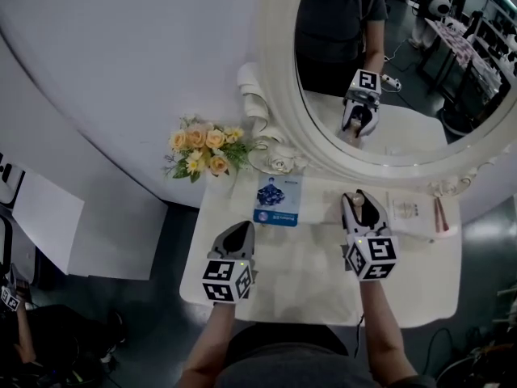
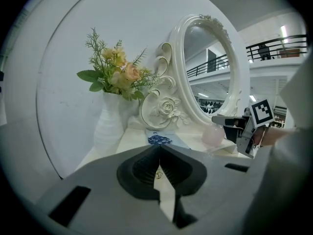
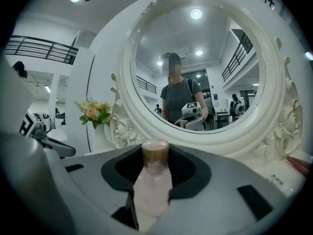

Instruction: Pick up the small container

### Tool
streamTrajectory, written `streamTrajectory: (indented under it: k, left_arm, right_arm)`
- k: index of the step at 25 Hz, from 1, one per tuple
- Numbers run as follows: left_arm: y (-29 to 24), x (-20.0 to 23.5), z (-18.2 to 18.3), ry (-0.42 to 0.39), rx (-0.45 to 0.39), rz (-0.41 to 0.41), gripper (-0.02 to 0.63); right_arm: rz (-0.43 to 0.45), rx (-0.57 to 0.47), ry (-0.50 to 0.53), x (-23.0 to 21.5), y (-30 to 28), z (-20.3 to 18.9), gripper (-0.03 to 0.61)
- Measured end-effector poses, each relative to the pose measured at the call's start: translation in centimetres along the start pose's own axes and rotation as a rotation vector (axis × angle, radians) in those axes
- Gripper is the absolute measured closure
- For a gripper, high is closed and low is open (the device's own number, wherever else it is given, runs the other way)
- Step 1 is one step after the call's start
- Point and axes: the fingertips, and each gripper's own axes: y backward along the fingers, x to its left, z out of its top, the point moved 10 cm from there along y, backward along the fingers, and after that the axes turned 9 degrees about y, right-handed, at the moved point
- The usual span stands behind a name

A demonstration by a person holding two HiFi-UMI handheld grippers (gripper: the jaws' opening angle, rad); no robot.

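Observation:
The small container [image 3: 152,182] is a pale pink bottle with a brown cap. It stands upright between the jaws of my right gripper [image 3: 154,153], and both jaws lie against its sides. In the head view the right gripper [image 1: 359,199] is at the back right of the white table [image 1: 307,277], close to the mirror, with the container [image 1: 361,211] showing pink between its jaws. My left gripper [image 1: 240,227] hovers over the table's front left. Its jaws meet at the tips with nothing held, as the left gripper view [image 2: 159,149] confirms. That view also shows the container [image 2: 213,135].
A large oval mirror with a white ornate frame [image 1: 279,95] stands along the back of the table. A white vase of peach flowers [image 1: 202,153] is at the back left, a blue printed card [image 1: 278,200] lies in front of it, and a small flat packet [image 1: 412,214] lies at the right.

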Motion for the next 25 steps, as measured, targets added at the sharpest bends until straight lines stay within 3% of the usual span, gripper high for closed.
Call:
streamTrajectory:
  k: [25]
  left_arm:
    - [3.6,-0.1,1.2,-0.078,-0.051,-0.093,0.607]
  right_arm:
    - [-0.034,-0.102,-0.023,6.3,9.4,2.6,0.428]
